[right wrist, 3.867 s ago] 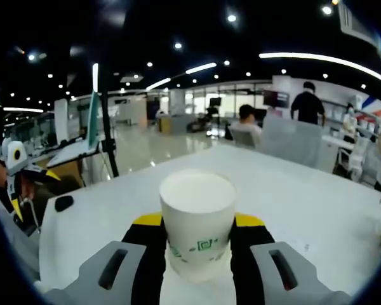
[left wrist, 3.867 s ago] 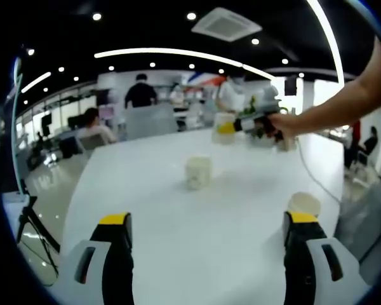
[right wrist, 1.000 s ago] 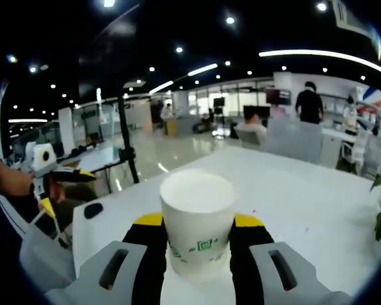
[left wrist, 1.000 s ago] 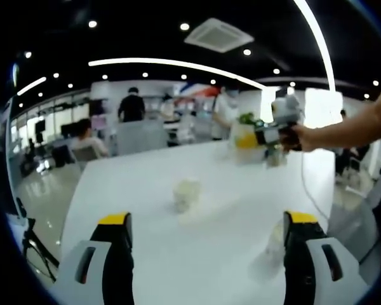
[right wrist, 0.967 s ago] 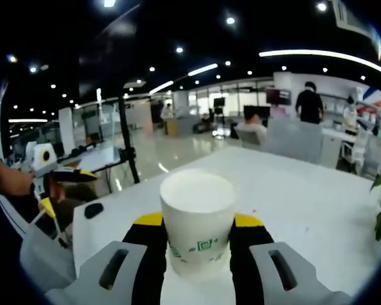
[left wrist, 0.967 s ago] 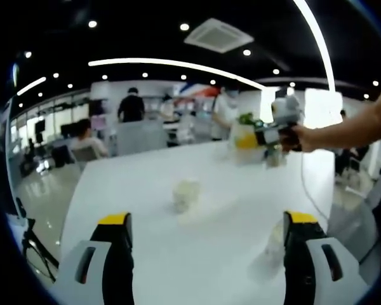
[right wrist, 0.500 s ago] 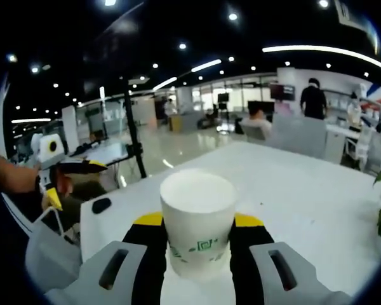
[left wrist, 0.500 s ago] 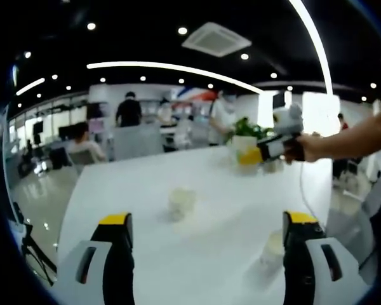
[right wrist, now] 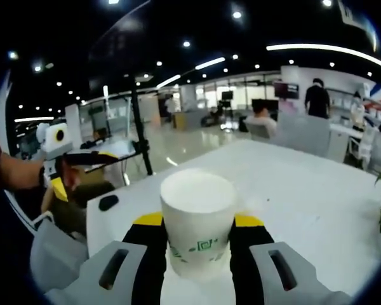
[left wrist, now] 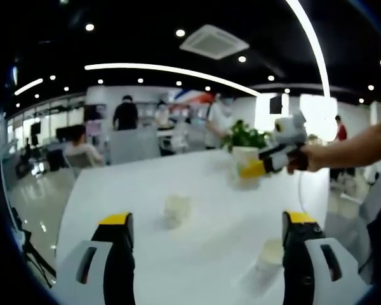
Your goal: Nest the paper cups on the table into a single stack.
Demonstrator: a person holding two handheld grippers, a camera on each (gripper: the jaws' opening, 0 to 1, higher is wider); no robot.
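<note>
My left gripper (left wrist: 206,220) is open above the white table (left wrist: 114,190), nothing between its jaws. One paper cup (left wrist: 178,210) stands mid-table ahead of it, and another paper cup (left wrist: 270,252) stands just inside its right jaw. In the right gripper view my right gripper (right wrist: 198,221) is shut on a white paper cup (right wrist: 197,203) with a green logo, held upright. In the left gripper view that right gripper (left wrist: 270,164) shows at the far right, held over the table by a bare arm. The left gripper (right wrist: 82,162) comes in from the left of the right gripper view.
A green potted plant (left wrist: 244,136) stands at the table's far side, behind the right gripper. A small black object (right wrist: 108,202) lies near the table's corner. People and chairs are in the office beyond. A tripod leg (right wrist: 140,136) stands past the table.
The right gripper, still shut on its cup, has drifted lower and nearer the two standing cups. The left gripper looks larger and closer in the right gripper view. Both cameras shifted slightly.
</note>
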